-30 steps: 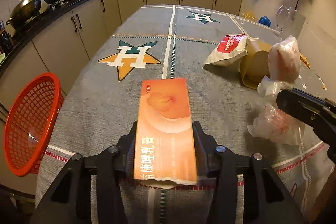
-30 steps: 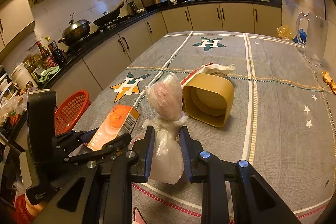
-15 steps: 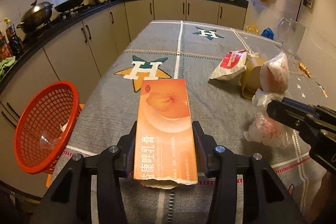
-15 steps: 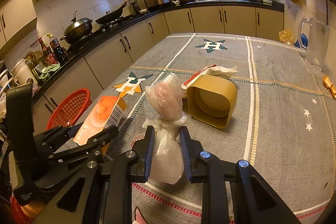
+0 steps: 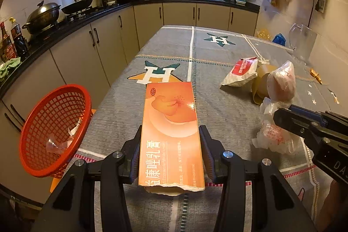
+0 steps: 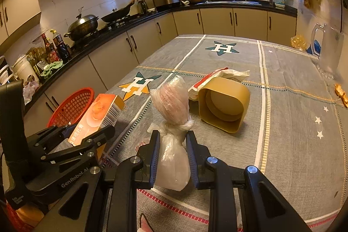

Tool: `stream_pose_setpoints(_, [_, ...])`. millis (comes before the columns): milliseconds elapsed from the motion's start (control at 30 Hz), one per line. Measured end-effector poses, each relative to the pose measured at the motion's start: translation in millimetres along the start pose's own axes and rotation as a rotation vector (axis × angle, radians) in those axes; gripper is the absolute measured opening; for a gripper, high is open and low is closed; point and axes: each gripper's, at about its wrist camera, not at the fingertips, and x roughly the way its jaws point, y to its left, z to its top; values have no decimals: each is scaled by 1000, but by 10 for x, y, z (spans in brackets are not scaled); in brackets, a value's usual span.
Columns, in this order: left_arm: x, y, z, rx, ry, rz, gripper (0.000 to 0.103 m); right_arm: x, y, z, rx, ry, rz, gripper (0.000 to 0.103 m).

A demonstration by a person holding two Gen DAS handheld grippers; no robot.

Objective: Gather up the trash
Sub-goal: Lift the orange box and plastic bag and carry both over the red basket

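My left gripper (image 5: 170, 151) is shut on a long orange cardboard box (image 5: 170, 132), held lengthwise above the near end of the table. From the right wrist view the same orange box (image 6: 97, 116) and left gripper (image 6: 87, 134) show at the left. My right gripper (image 6: 173, 145) is shut on a knotted clear plastic bag (image 6: 171, 101) with pinkish contents, pinched below its knot. That plastic bag (image 5: 281, 84) stands up at the right in the left wrist view. A red mesh basket (image 5: 54, 129) sits tilted off the table's left edge, with a bit of clear wrapper inside.
On the grey star-patterned tablecloth (image 5: 217, 53) lie a red-and-white packet (image 5: 241, 71), a tan square container (image 6: 224, 103) on its side and a crumpled plastic bag (image 5: 274, 136). A glass jug (image 6: 328, 51) stands at the far right. Kitchen cabinets (image 5: 87, 53) run along the left.
My left gripper has lifted with the orange box and tilted up, so the red basket now sits closer and more of the kitchen shows. The right gripper has stayed put with its bag.
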Motion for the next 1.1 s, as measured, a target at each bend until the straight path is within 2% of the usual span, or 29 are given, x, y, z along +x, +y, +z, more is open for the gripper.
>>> stream_pose_setpoints(500, [-227,217,-4,-37,-37,-10,46,-31,23,0,35,21,37,27])
stream_pose_setpoints(1100, [-417,650,-53,-114,-76,-3,46,-84,486,102,4,38,106,27])
